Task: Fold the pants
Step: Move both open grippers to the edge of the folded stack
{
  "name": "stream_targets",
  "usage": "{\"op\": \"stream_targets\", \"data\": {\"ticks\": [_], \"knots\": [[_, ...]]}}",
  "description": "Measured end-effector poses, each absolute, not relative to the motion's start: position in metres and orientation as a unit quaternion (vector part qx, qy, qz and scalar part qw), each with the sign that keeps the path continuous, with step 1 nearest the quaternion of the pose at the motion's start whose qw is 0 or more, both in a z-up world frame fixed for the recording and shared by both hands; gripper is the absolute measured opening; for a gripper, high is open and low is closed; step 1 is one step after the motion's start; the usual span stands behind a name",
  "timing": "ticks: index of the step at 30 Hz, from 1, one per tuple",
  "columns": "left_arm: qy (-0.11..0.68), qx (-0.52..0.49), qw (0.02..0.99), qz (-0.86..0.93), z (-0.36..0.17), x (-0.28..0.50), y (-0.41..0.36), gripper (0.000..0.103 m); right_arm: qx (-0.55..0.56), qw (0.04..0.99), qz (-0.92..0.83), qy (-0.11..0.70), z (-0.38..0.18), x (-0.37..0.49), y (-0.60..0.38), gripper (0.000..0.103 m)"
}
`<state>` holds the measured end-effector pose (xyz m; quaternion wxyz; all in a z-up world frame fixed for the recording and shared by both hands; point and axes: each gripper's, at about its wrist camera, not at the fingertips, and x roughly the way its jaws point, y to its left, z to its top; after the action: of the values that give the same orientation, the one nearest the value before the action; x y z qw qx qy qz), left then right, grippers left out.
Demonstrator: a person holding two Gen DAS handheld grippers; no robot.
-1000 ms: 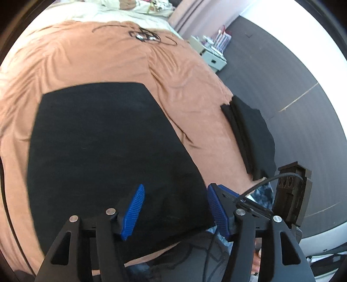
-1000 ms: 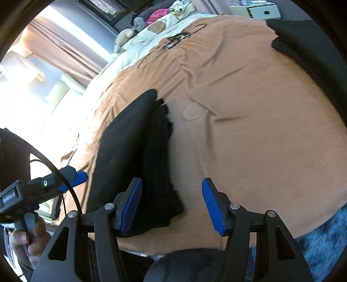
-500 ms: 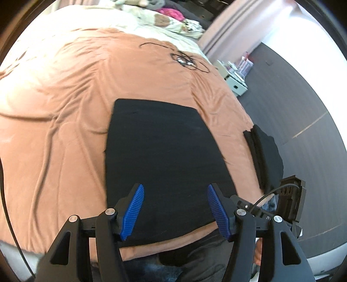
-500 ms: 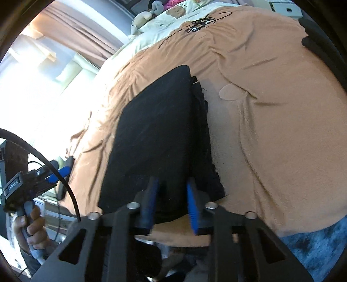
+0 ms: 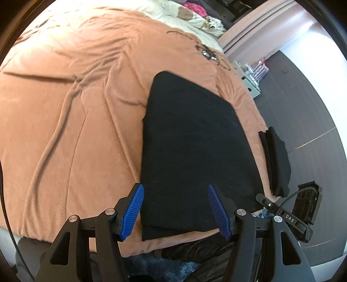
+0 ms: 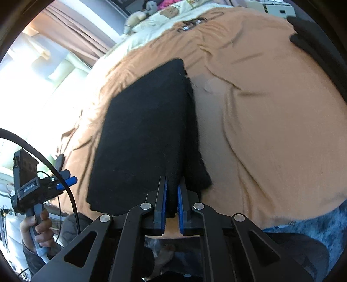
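The black pants (image 5: 193, 138) lie folded flat on the orange blanket (image 5: 71, 112) near the bed's front edge. They also show in the right wrist view (image 6: 147, 130). My left gripper (image 5: 175, 211) is open and empty, held just above the pants' near edge. My right gripper (image 6: 172, 204) is shut on the near right edge of the pants; black fabric sits between its blue pads. The right gripper also shows in the left wrist view (image 5: 288, 217), at the pants' near right corner.
A second folded black garment (image 5: 276, 160) lies at the bed's right edge, also seen in the right wrist view (image 6: 308, 34). A tangled cable (image 5: 208, 53) lies farther back, pillows (image 5: 190, 15) behind it. A white shelf unit (image 5: 251, 82) stands on the dark floor.
My right gripper moved onto the pants' near right edge and closed on it. My left gripper stayed open and swung left, so the pants now sit right of centre in its view.
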<state>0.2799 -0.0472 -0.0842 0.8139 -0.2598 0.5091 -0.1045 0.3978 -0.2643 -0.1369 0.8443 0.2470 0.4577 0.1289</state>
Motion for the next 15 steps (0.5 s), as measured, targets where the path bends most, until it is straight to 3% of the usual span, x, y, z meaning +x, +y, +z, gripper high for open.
{"op": "stream_targets", "data": {"ticks": [9,12,15], "knots": [[0.525,-0.266,0.803,-0.091,-0.116,0.286,-0.048,0.063,0.227,0.839,0.124,0.478,-0.140,0.408,-0.261,0.009],[0.526,-0.269,0.801,-0.092,-0.121,0.288,-0.049,0.063,0.221,0.843,0.126,0.473,-0.130,0.407,-0.264,0.020],[0.529,-0.270,0.799,-0.093,-0.126,0.293,-0.049,0.063,0.219,0.851,0.121,0.462,-0.125,0.409,-0.271,0.045]]}}
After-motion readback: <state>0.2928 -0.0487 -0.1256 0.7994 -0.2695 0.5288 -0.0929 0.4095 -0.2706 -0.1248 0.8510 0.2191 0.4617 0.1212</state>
